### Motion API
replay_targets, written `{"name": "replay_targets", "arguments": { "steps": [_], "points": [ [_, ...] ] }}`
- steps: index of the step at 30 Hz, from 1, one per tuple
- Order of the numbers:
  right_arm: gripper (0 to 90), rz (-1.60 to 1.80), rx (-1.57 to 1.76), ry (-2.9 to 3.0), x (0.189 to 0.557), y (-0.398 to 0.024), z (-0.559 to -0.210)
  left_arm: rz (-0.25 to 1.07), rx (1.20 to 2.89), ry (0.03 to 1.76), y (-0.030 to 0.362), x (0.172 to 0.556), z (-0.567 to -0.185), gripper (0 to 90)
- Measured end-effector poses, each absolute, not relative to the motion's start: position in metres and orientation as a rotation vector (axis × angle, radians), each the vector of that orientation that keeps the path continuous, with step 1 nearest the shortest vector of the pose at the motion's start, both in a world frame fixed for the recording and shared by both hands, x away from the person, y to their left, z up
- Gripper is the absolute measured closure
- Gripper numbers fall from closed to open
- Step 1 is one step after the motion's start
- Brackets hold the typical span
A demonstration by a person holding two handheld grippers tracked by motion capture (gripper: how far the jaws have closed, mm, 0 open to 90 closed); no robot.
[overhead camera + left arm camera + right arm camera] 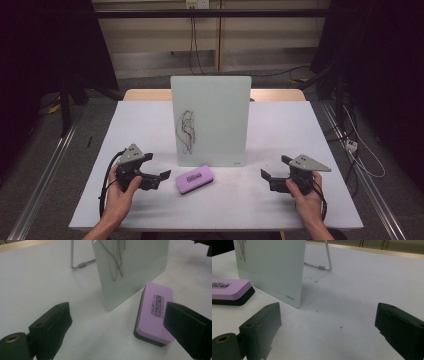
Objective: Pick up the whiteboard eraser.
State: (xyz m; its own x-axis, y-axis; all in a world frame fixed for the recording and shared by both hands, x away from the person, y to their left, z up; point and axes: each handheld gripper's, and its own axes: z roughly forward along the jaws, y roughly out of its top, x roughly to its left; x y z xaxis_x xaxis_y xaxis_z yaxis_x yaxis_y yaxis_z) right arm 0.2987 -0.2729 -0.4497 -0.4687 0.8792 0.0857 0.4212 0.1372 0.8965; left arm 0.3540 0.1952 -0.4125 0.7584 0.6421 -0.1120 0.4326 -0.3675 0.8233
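Observation:
A pale glass whiteboard [210, 120] stands upright mid-table on a wire stand, with a dark scribble [186, 131] on its left half. A purple eraser [194, 178] with a black base lies flat in front of it. My left gripper [159, 172] rests on the table just left of the eraser, open, with nothing between its jaws. In the left gripper view the eraser [154, 313] lies just ahead of the right jaw and the whiteboard [130, 267] stands behind it. My right gripper [272, 172] sits open at the right, empty. Its view shows the whiteboard's corner [272, 270] and the eraser [229, 291] at far left.
The white table [280, 125] has bare surface on both sides of the board. The wire stand [324, 263] props the board from behind. Cables hang at the back wall and lie on the floor to the right. A metal rail runs along the floor on each side.

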Motion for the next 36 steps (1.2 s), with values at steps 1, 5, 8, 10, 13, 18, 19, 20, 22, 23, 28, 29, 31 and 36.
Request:
{"name": "replay_targets", "arguments": {
  "steps": [1, 5, 8, 10, 13, 18, 19, 20, 22, 23, 28, 29, 31, 36],
  "points": [
    [6.8, 1.295, 1.245, 1.953, 0.299, -0.273, -0.450, 0.287, 2.019, 0.812, 0.193, 0.354, -0.412, 7.7],
    [6.8, 1.294, 1.245, 1.951, 0.298, -0.273, -0.449, 0.268, 2.075, 0.741, 0.185, 0.353, -0.409, 7.1],
    [6.8, 1.293, 1.245, 1.950, 0.299, -0.272, -0.449, 0.218, 2.107, 0.689, 0.179, 0.353, -0.407, 6.0],
    [6.8, 1.294, 1.246, 1.952, 0.299, -0.272, -0.450, 0.221, 2.124, 0.660, 0.174, 0.352, -0.406, 6.3],
    [6.8, 1.295, 1.246, 1.953, 0.299, -0.273, -0.450, 0.187, 2.141, 0.626, 0.166, 0.352, -0.405, 6.3],
    [6.9, 1.297, 1.244, 1.956, 0.298, -0.273, -0.450, 0.151, 2.210, 0.590, 0.150, 0.356, -0.406, 9.4],
    [6.9, 1.297, 1.244, 1.956, 0.298, -0.273, -0.450, 0.149, 2.217, 0.589, 0.147, 0.356, -0.407, 9.4],
    [6.9, 1.295, 1.240, 1.956, 0.298, -0.272, -0.450, 0.131, 2.225, 0.578, 0.145, 0.357, -0.408, 10.6],
    [6.9, 1.295, 1.235, 1.958, 0.298, -0.272, -0.450, 0.127, 2.244, 0.568, 0.140, 0.359, -0.409, 10.1],
    [6.9, 1.291, 1.236, 1.960, 0.298, -0.272, -0.450, 0.121, 2.250, 0.563, 0.138, 0.360, -0.409, 10.1],
    [6.9, 1.292, 1.232, 1.963, 0.298, -0.271, -0.449, 0.123, 2.290, 0.531, 0.126, 0.362, -0.408, 10.2],
    [6.9, 1.292, 1.231, 1.962, 0.298, -0.271, -0.449, 0.092, 2.319, 0.506, 0.121, 0.364, -0.408, 9.9],
    [6.9, 1.289, 1.227, 1.965, 0.298, -0.270, -0.449, 0.086, 2.331, 0.509, 0.119, 0.364, -0.408, 9.6],
    [6.9, 1.285, 1.219, 1.970, 0.298, -0.270, -0.450, 0.065, 2.383, 0.476, 0.111, 0.368, -0.411, 10.4]
  ]
}}
